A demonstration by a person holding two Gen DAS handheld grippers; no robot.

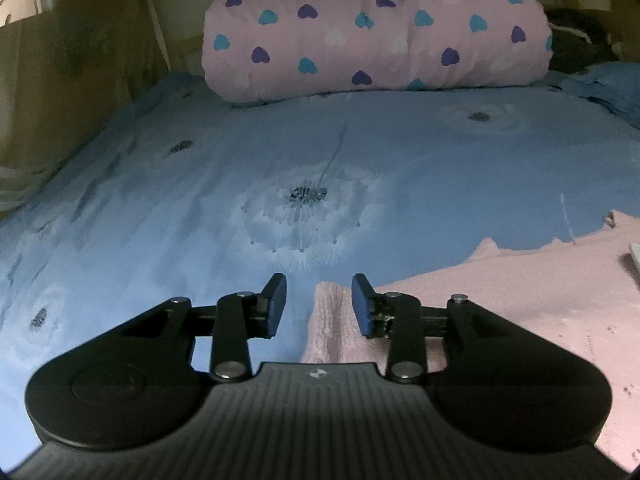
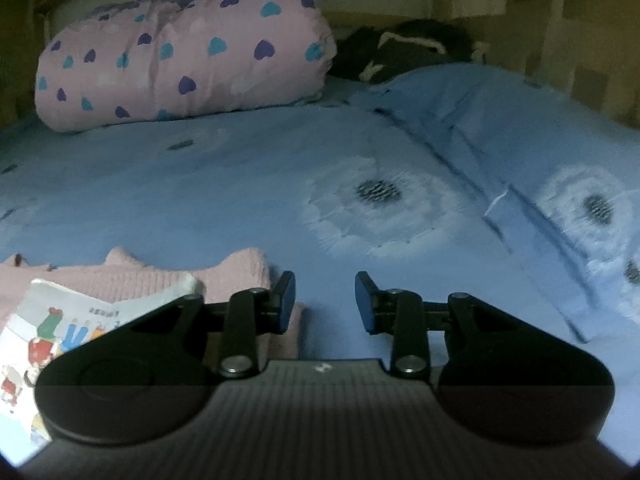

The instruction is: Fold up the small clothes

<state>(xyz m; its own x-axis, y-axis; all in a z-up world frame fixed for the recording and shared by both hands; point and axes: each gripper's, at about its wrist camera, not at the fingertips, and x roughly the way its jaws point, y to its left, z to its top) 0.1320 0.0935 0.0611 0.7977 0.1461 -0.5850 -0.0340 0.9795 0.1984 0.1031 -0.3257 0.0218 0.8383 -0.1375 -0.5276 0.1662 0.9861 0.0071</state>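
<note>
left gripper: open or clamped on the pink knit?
Open. The left gripper shows a clear gap between its pads; the pink knit garment lies on the blue sheet, its edge between them, unpinched.

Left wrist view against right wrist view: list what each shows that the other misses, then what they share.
Only the left wrist view shows the left tool, open above a raised fold at the edge of the pink knitted garment. Only the right wrist view shows the right tool, open over bare sheet, a white illustrated paper on the garment, and a dark bundle with white cord. Both show the blue dandelion-print bedsheet and the pink heart-print rolled quilt.
</note>
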